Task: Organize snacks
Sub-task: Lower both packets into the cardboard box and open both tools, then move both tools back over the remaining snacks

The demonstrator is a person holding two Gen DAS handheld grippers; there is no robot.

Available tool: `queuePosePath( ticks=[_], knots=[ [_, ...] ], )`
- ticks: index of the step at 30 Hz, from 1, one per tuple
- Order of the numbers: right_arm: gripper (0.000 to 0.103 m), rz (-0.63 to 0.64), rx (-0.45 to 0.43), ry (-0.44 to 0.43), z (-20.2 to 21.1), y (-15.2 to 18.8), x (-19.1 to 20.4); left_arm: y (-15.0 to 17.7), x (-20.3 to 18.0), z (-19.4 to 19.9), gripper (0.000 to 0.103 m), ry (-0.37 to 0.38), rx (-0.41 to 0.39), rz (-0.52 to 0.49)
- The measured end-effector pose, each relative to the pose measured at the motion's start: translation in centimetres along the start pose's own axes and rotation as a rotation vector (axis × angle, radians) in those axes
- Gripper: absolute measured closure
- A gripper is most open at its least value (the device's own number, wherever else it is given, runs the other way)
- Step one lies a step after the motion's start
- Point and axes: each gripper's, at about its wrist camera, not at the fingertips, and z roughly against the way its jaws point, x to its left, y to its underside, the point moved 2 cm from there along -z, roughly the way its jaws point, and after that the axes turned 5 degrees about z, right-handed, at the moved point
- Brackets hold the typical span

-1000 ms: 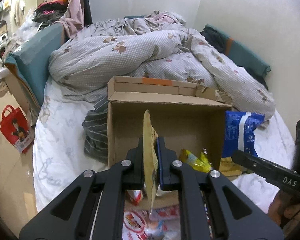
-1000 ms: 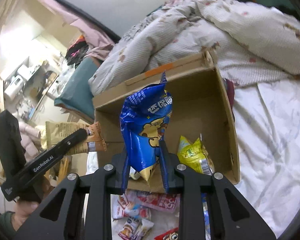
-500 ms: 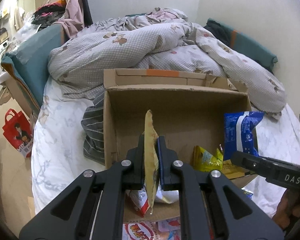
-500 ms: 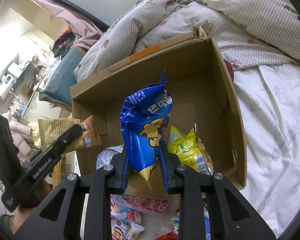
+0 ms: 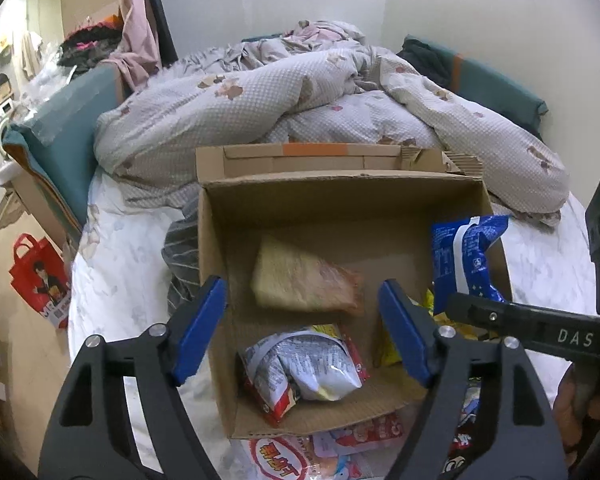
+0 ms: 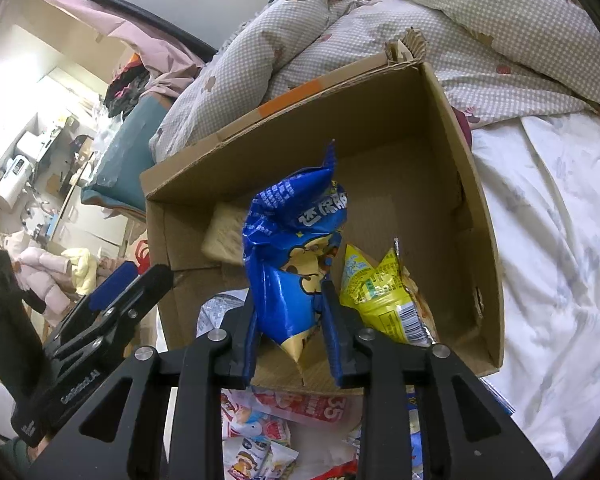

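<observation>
- Bed (image 5: 112, 280) with rumpled duvet (image 5: 260, 112); cardboard box (image 5: 340, 200) sits on it.
- Tan snack pack (image 5: 306, 280) lies blurred inside the box, nothing touching it.
- left gripper (image 5: 302, 328) jaws just opened wide, nothing between them.
- right gripper (image 6: 290, 326) clamps blue snack bag (image 6: 292, 240) above the box.

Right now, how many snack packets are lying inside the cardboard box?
3 in the cardboard box: a tan packet toward the back, a silver-and-red packet near the front, and a yellow packet on the right. More may be hidden underneath.
</observation>
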Motion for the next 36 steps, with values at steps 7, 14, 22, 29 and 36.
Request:
queuePosePath(
  ticks=[7, 14, 22, 29, 36],
  knots=[
    [0.017, -0.002, -0.081, 0.007, 1.4, -0.3, 0.0, -0.4, 1.0, 0.7, 0.027, 0.005, -0.034, 0.035],
    [0.016, 0.015, -0.065, 0.022, 1.2, -0.4, 0.3, -0.2, 1.6, 0.5, 0.027, -0.011, -0.023, 0.049],
    [0.016, 0.070, -0.082, 0.108, 2.0, -0.3, 0.9, 0.3, 3.8, 0.9, 0.027, -0.037, -0.015, 0.106],
    [0.016, 0.090, -0.109, 0.096, 3.7, 0.2, 2.1, 0.6, 5.1, 3.4, 0.027, -0.052, -0.044, 0.138],
    [0.016, 0.124, -0.108, 0.095, 5.2, 2.3, 3.5, 2.8, 5.7, 6.4, 0.016, -0.022, -0.027, 0.166]
  ],
)
